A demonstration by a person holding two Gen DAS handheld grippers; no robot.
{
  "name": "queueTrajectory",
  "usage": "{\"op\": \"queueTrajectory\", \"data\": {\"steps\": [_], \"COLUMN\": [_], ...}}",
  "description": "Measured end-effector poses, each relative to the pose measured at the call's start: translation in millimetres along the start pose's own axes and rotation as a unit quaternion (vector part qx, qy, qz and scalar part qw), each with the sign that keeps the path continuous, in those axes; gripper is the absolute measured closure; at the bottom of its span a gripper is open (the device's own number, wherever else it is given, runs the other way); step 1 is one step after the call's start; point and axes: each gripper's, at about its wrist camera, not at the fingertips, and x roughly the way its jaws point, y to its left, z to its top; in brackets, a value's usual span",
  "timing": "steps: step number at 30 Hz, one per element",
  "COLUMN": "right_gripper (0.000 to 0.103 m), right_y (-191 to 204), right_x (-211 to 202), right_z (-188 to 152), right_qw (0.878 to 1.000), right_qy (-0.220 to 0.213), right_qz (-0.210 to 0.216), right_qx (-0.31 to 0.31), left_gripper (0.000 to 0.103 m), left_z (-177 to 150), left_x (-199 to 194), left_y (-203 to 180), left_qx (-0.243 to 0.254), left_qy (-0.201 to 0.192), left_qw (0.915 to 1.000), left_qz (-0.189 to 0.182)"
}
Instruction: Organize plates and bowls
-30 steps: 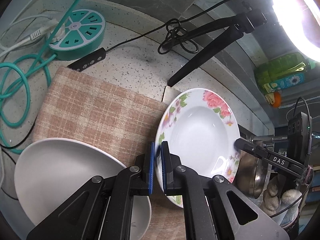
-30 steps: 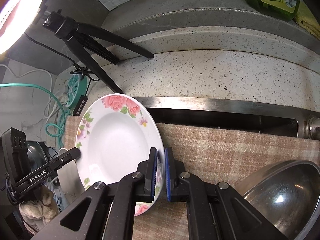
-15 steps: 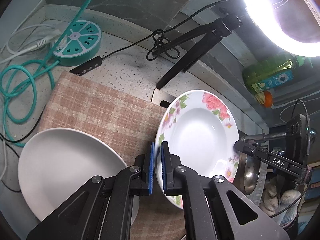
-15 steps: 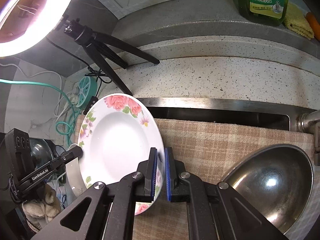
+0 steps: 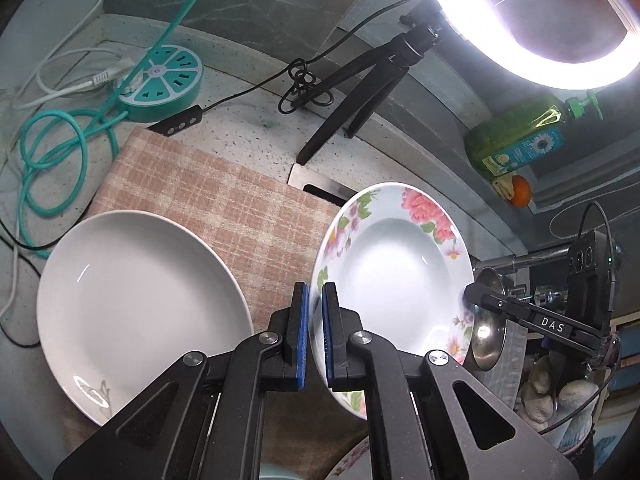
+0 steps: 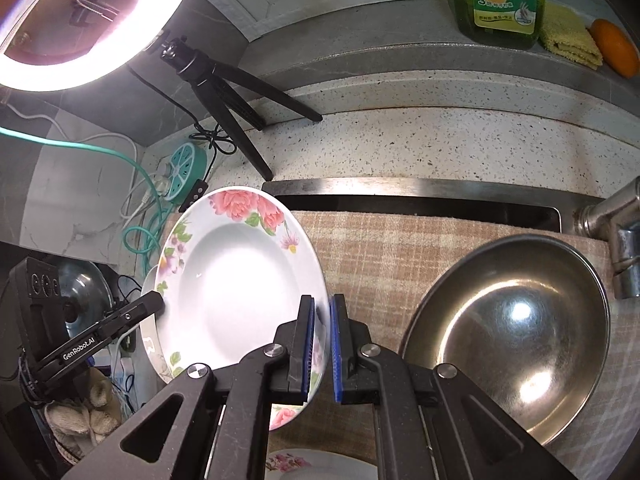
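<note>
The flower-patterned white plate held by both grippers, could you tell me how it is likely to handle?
The flower-patterned white plate looks stiff: pinched only at opposite rims by the left gripper and right gripper, it shows no sag. Its glossy glaze probably makes it slippery. It is likely ceramic, so a drop could chip it.

Both tools are matte black. The left gripper [image 5: 314,332] carries two flat fingers faced with blue pads [image 5: 301,340], driven by angular link arms with triangular cut-outs and round silver pivot screws [image 5: 268,337]. The right gripper [image 6: 321,346] is built the same — blue pads [image 6: 338,354], silver screws [image 6: 370,349]. Seen at 3 o'clock from the left camera, its finger reads "DAS"; the left one, at 8 o'clock from the right camera, reads "GenRobot.AI".
</note>
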Motion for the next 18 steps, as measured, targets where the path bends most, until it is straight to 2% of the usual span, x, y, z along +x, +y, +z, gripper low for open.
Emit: {"op": "queueTrajectory", "data": {"steps": [18], "right_gripper": [0.095], "right_y": [-6.9], "right_x": [-25.7], "right_z": [-31.1], "right_qw": [1.000], "right_qy": [-0.005], "right_qz": [0.010], "right_qx": [-0.014], "left_gripper": [0.098], "left_z": [-40.8], "left_x": [-17.2], "left_y": [-16.4], "left_qx": [-0.005], "left_qy": [-0.015], "left_qw": [0.9999], "left_qz": [0.001]}}
